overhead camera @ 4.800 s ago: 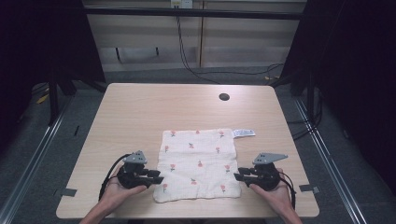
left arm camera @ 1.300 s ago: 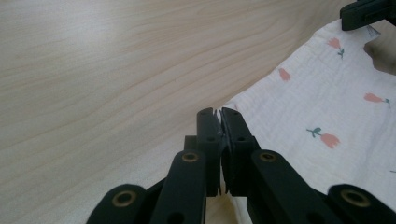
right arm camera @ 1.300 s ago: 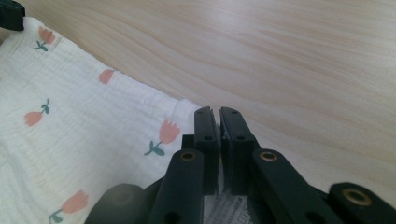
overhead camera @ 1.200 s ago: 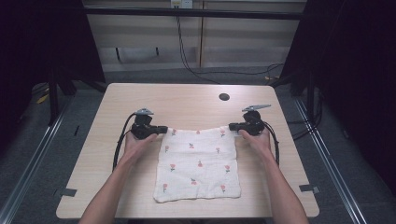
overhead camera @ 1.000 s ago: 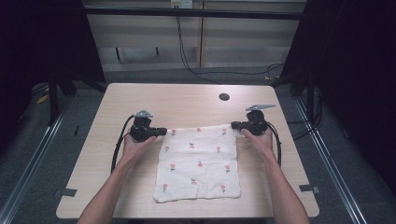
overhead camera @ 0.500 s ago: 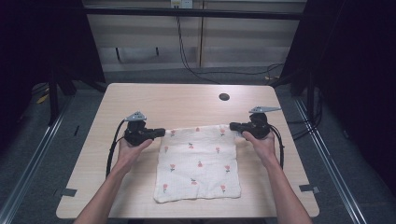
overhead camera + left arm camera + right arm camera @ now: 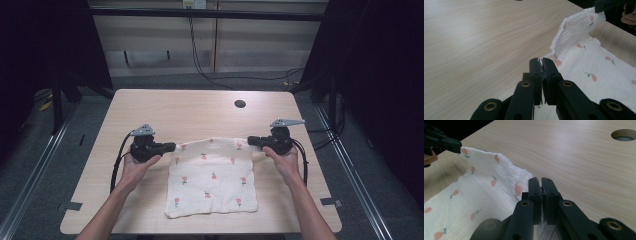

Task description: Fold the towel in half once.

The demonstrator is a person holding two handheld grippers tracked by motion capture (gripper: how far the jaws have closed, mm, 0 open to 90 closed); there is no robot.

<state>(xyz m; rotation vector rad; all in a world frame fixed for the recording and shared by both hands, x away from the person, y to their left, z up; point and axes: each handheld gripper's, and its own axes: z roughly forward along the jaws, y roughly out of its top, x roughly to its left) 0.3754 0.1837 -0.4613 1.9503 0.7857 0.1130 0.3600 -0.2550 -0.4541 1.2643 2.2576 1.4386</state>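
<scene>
A white cloth (image 7: 212, 177) printed with small red flowers lies on the wooden table (image 7: 190, 112), its near part flat. My left gripper (image 7: 172, 146) is shut on the cloth's far left corner, and my right gripper (image 7: 250, 141) is shut on the far right corner. The far edge is raised off the table and sags between them. In the left gripper view the jaws (image 7: 542, 60) pinch a thin bit of cloth (image 7: 594, 65), with the other gripper (image 7: 609, 3) at the top right. The right gripper view shows its jaws (image 7: 541, 180) pressed together on the cloth (image 7: 481, 185).
A round hole (image 7: 240, 104) sits in the table's far right part and shows as the hole (image 7: 624, 134) in the right gripper view. Grey tape marks (image 7: 70, 205) lie at the near corners. Black cables trail from both grippers. Bare wood stretches beyond the cloth.
Both hands have drawn back toward the near edge and risen slightly, carrying the cloth's far corners with them. The far edge has lifted and begun to curl over the rest.
</scene>
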